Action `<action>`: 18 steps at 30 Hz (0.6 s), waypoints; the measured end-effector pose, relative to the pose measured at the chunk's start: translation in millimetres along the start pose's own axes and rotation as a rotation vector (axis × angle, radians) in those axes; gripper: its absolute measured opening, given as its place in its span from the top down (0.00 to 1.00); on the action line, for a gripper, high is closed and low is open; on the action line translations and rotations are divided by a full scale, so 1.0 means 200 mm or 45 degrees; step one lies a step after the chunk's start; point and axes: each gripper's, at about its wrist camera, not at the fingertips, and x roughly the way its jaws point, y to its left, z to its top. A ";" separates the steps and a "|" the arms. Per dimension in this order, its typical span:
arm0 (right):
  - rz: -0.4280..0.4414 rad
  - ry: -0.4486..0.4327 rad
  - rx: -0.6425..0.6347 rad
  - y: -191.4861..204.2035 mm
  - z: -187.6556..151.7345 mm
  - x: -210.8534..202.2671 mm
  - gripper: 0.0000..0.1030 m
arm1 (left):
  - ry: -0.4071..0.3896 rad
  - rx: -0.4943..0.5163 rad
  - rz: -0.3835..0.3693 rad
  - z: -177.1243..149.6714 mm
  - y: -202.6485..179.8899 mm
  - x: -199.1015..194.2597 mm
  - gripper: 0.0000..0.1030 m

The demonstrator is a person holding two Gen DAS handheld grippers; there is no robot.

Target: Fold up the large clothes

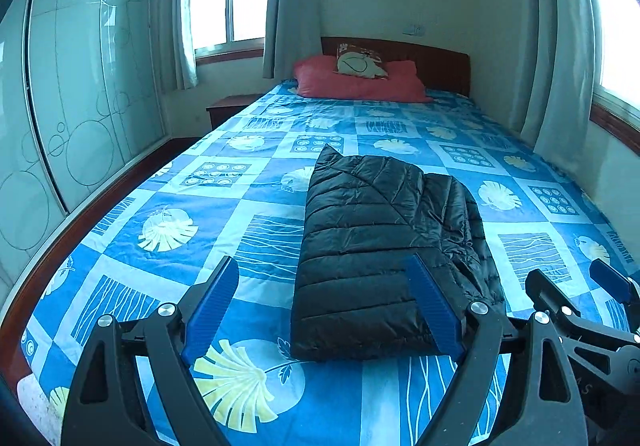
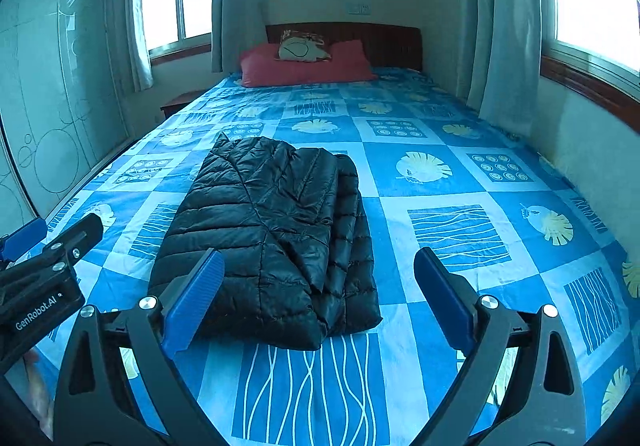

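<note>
The black quilted puffer jacket [image 1: 384, 254] lies folded into a compact rectangular bundle on the blue patterned bedspread [image 1: 160, 173] near the foot of the bed, well apart from the red pillow [image 1: 360, 81] at the wooden headboard [image 1: 436, 61]. My left gripper [image 1: 326, 306] and my right gripper [image 2: 320, 298] are both spread wide and empty, held above the bundle without touching it. I judge the fold essentially complete; to finish well, I check that the edges are aligned and avoid snagging the slippery shell fabric.
</note>
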 end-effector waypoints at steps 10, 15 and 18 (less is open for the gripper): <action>0.011 -0.011 -0.010 0.02 -0.01 -0.01 0.07 | 0.007 0.003 -0.005 -0.02 0.00 0.00 0.18; 0.010 -0.008 -0.013 0.03 -0.02 -0.01 0.07 | 0.010 -0.002 0.002 -0.03 0.00 0.00 0.18; 0.009 -0.003 -0.016 0.03 -0.02 0.00 0.07 | 0.011 -0.005 0.003 -0.03 0.00 0.01 0.18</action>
